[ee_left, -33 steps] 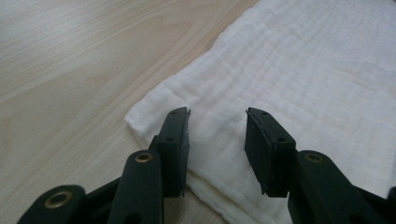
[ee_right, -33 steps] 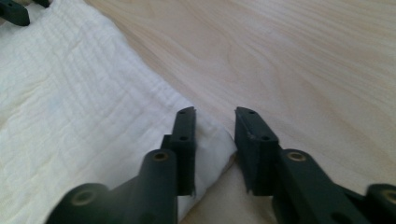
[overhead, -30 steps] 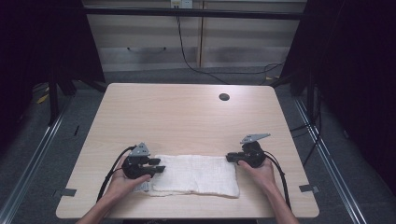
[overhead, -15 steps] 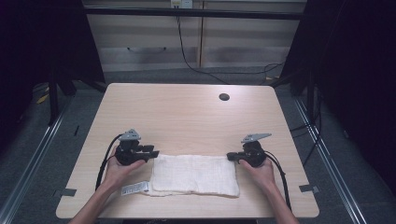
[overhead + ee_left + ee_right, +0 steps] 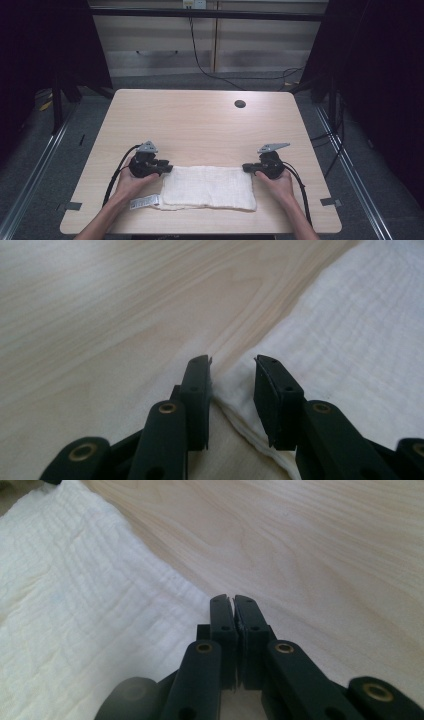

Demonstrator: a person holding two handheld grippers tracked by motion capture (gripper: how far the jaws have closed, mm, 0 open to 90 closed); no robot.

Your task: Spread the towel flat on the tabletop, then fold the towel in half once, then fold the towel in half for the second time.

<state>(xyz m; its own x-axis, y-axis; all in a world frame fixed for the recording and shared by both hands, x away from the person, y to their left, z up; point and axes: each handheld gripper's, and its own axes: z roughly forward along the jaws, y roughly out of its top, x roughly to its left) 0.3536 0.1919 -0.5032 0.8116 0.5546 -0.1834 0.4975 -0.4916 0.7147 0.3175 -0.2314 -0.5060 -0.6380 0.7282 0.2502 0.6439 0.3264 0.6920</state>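
Care was the main need: the left gripper (image 5: 231, 371) had just been closing, its jaws parted astride the far left corner of the white folded cloth (image 5: 206, 187), pads not yet pressing. To grip well it should take every layer squarely. The right gripper (image 5: 233, 602) was clenched at the far right corner, apparently pinching it. Soft, crinkled, rectangular, the cloth lay on the near side of the pale wood-grain table (image 5: 200, 125), a label (image 5: 144, 203) at its left end
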